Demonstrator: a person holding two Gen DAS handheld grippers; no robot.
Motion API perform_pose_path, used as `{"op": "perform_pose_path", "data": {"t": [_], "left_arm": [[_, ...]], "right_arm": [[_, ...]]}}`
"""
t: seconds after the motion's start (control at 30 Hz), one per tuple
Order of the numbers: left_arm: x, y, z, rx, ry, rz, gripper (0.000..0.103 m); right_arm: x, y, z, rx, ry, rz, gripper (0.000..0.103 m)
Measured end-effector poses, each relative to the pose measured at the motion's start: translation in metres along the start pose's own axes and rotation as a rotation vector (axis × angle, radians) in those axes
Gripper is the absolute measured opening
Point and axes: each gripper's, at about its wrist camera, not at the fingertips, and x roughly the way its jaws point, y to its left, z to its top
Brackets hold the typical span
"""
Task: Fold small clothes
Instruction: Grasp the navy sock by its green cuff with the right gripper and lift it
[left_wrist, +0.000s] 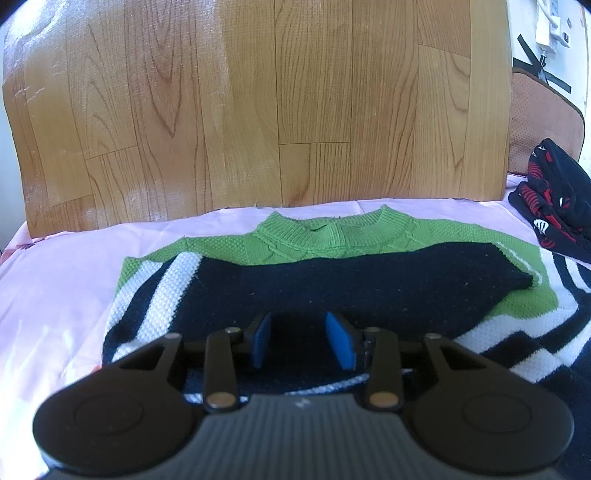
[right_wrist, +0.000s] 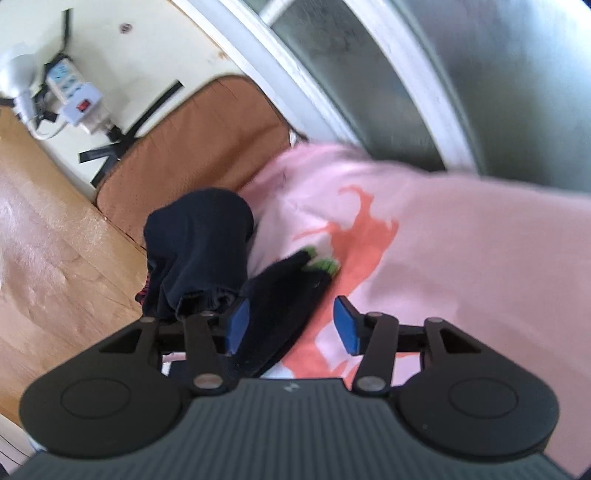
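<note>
Left wrist view: left hand-held gripper (left_wrist: 301, 341) part-open over the green, black and white sweater (left_wrist: 332, 266), lying flat on the pink sheet (left_wrist: 55, 288); grasp unclear. Right wrist view: right hand-held gripper (right_wrist: 291, 330) released, pads apart, black sleeve (right_wrist: 280, 295) lying loose between them, dark folded garment (right_wrist: 199, 240) beside.

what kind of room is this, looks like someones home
Probably a bedroom at home: a pink printed bedsheet as the work surface, a power strip taped to the wall, and a knit sweater laid out.

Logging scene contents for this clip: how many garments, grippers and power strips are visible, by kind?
Garments: 2, a green, navy and white knitted sweater and a folded black-and-red patterned garment
Grippers: 2, left gripper and right gripper
Power strips: 1, white power strip
Total: 5
</note>
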Motion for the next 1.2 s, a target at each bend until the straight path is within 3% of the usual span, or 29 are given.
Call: {"op": "perform_pose_path", "data": {"t": [0.13, 0.2, 0.27, 0.53, 0.6, 0.63, 0.67, 0.77, 0.83, 0.97, 1.03, 1.13, 1.2], "left_arm": [[0.000, 0.002, 0.000, -0.003, 0.000, -0.006, 0.036], [0.000, 0.002, 0.000, -0.003, 0.000, -0.008, 0.037], [0.000, 0.001, 0.000, -0.002, -0.001, -0.009, 0.038], [0.000, 0.000, 0.000, -0.002, 0.000, -0.012, 0.040], [0.001, 0.000, 0.000, -0.002, 0.000, -0.012, 0.040], [0.000, 0.000, 0.000, -0.002, 0.000, -0.012, 0.040], [0.000, 0.000, 0.000, -0.002, 0.000, -0.012, 0.040], [0.001, 0.000, 0.000, -0.001, 0.000, -0.013, 0.041], [0.001, 0.000, 0.000, 0.001, 0.000, -0.016, 0.042], [0.000, 0.001, 0.000, 0.002, -0.001, -0.019, 0.043], [0.000, 0.001, 0.000, 0.005, -0.001, -0.014, 0.045], [0.000, 0.000, 0.000, 0.007, -0.001, -0.013, 0.045], [0.000, 0.000, 0.000, 0.008, -0.001, -0.013, 0.045]], "right_arm": [[-0.003, -0.003, 0.007, 0.073, -0.101, -0.065, 0.052], [-0.004, -0.016, 0.009, 0.146, -0.122, -0.112, 0.045], [0.001, -0.022, 0.010, 0.140, -0.095, -0.155, 0.039], [0.032, 0.003, 0.003, 0.006, -0.032, -0.100, 0.040], [0.042, 0.012, 0.003, -0.059, -0.027, -0.128, 0.029], [0.045, 0.016, 0.003, -0.076, -0.007, -0.146, 0.008], [0.041, 0.016, 0.004, -0.064, -0.021, -0.158, 0.007], [-0.010, 0.025, 0.012, -0.078, -0.248, -0.174, 0.007], [-0.032, 0.029, 0.014, -0.117, -0.293, -0.199, 0.007], [-0.027, 0.017, 0.003, -0.166, -0.151, -0.254, 0.012], [-0.026, -0.002, -0.001, -0.092, -0.121, -0.247, 0.014], [-0.028, -0.026, -0.004, 0.072, -0.084, -0.188, 0.032], [-0.031, -0.031, -0.009, 0.102, -0.088, -0.169, 0.036]]}}
